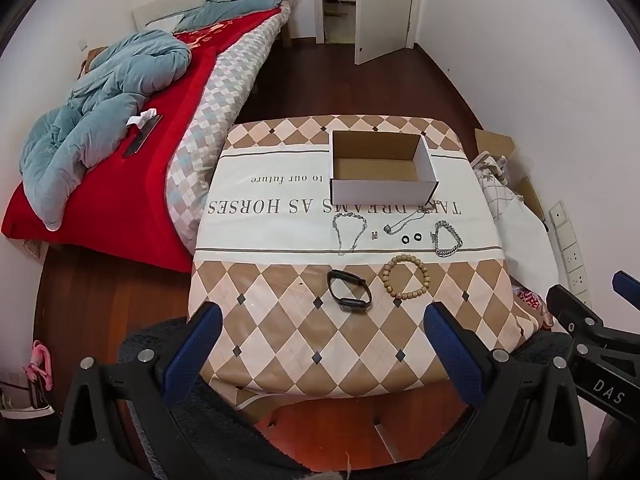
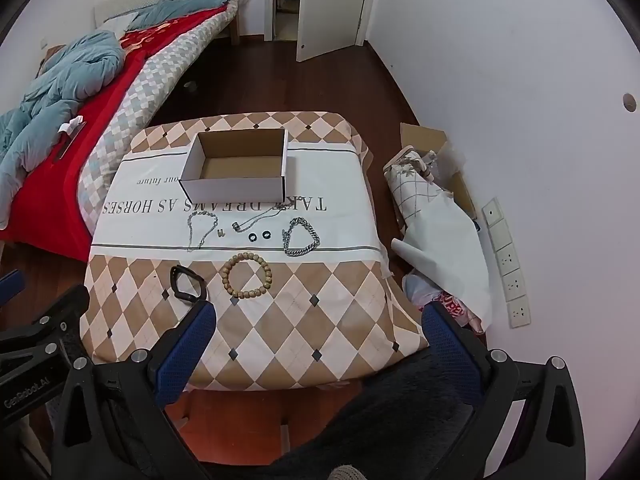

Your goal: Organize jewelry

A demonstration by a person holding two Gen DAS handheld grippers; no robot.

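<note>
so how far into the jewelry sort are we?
Nothing done yet: the cardboard box is empty. Nothing in hand: left tongs and right tongs are open, short of the table. Left: wooden bead bracelet, black watch band, both chains, silver link bracelet, two black rings.

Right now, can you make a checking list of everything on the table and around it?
Surface: table under a diamond-pattern cloth.
Job's things: empty cardboard box; in front of it thin chain, two black rings, chunky chain bracelet, bead bracelet, black watch.
Clutter: bags beside the table.
Grippers: left gripper and right gripper both open, holding nothing.
Cables: nothing seen.
Surroundings: bed, open door.
</note>
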